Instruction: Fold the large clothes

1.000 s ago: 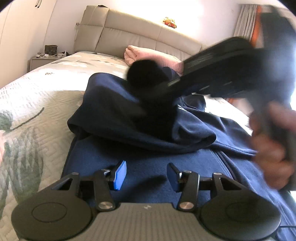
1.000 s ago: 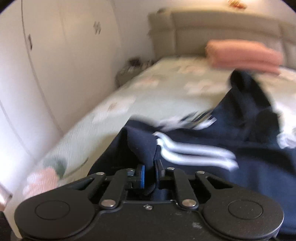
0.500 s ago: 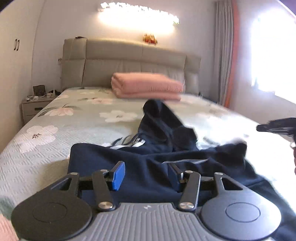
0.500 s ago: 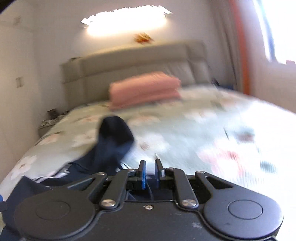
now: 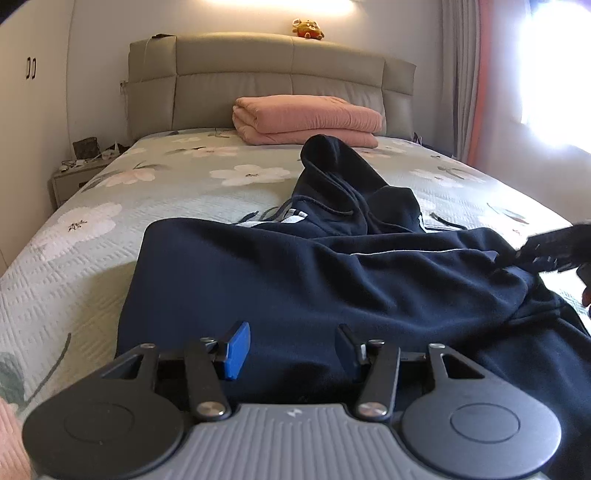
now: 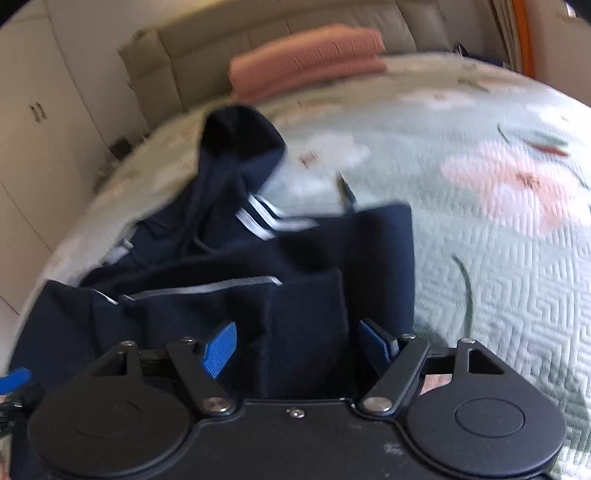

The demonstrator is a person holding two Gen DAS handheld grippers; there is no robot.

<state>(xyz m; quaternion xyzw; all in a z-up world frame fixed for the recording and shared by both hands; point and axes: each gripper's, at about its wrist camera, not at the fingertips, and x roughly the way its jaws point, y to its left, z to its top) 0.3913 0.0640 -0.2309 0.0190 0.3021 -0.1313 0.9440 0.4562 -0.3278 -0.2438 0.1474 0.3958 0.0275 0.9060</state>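
Observation:
A navy hoodie (image 5: pixel 332 280) with white stripes lies across the floral bed, its hood (image 5: pixel 332 158) bunched up toward the headboard. My left gripper (image 5: pixel 291 349) hovers open over the hoodie's near edge, with nothing pinched between its blue pads. At the right edge of that view my right gripper (image 5: pixel 554 247) sits low over the hoodie's right side. In the right wrist view the hoodie (image 6: pixel 314 258) is folded over on itself. The right gripper (image 6: pixel 301 349) has its jaws opening wide, and a fold of navy cloth lies loose between them, untouched by the pads.
A folded pink blanket (image 5: pixel 306 118) rests against the padded headboard (image 5: pixel 258 74), with a plush toy (image 5: pixel 308 29) on top of it. A nightstand (image 5: pixel 74 173) stands to the left of the bed, curtains (image 5: pixel 469 74) to the right. Quilted bedspread (image 6: pixel 498 258) lies bare right of the hoodie.
My right gripper carried a piece of the hoodie from the left side across to the right, then opened and let it go. The left gripper pulled back slightly and stayed open.

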